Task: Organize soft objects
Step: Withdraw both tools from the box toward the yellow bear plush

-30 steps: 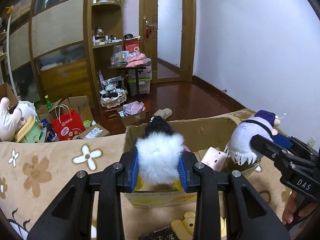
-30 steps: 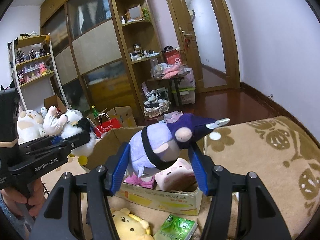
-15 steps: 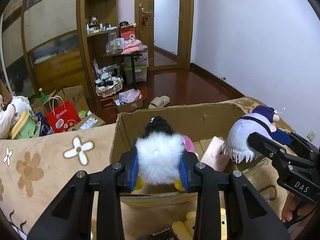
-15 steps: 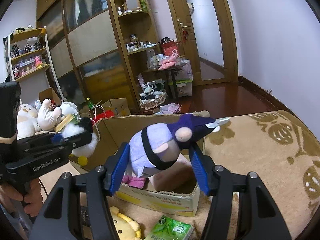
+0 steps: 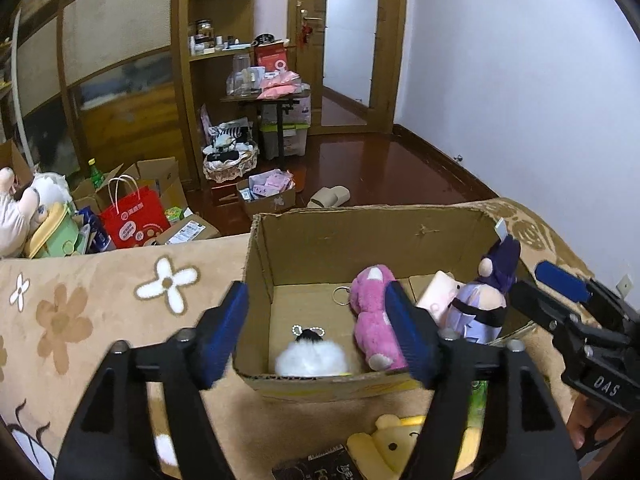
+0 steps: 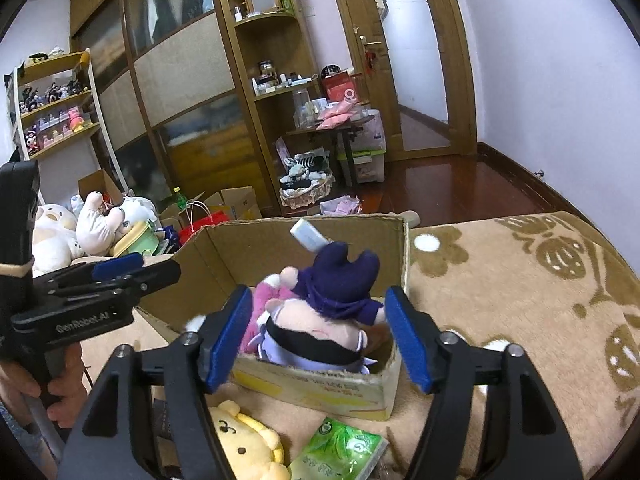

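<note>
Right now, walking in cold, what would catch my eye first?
Probably the open cardboard box on the flowered blanket, with a white fluffy plush, a pink plush and a purple-hatted doll inside. Both hand-held grippers, left and right, hang open above it.

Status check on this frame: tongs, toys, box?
Left tongs open, empty. Right tongs open, empty. White fluffy toy and purple-hat doll lie in cardboard box. Yellow bear outside.
</note>
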### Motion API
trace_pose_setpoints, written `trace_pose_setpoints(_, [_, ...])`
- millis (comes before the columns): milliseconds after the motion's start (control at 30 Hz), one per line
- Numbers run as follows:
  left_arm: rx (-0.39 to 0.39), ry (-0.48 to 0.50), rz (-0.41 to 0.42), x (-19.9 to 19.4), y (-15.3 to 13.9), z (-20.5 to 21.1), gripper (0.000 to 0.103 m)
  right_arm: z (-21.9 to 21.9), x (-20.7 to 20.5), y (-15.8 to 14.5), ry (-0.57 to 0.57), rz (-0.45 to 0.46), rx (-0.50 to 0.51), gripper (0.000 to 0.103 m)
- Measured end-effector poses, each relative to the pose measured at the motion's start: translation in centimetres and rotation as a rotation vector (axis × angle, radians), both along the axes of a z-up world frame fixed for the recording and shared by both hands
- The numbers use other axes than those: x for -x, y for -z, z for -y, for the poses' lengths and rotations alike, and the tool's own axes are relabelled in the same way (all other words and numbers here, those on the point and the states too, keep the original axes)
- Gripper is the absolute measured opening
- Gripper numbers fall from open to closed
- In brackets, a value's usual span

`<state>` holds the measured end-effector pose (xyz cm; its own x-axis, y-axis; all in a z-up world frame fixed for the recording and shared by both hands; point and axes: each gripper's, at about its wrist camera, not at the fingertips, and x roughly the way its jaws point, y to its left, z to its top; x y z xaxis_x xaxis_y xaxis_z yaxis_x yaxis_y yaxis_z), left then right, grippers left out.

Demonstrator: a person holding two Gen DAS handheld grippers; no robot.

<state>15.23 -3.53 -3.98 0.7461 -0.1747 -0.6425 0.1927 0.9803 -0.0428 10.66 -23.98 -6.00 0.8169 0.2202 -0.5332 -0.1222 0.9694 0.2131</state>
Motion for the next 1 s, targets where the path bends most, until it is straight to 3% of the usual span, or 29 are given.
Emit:
trace_pose_setpoints(300, [-0.03, -0.034, 0.008, 1.9, -1.1, -0.6, 0.097, 0.1, 2.3, -1.1, 0.017, 0.013, 0.011, 0.103])
trace_pose_setpoints(867, [-0.022, -0.083, -0.082, 5.7, -1.7, -2.0, 0.099, 1.0, 6.3, -2.6, 0.056, 0.008, 0.03, 0.103])
trace_pose_setpoints(1000, [-0.001, -0.088, -0.135, 6.2, -1.8, -2.5, 0.099, 1.3, 6.7, -2.6, 0.061, -0.015, 0.025, 0.103])
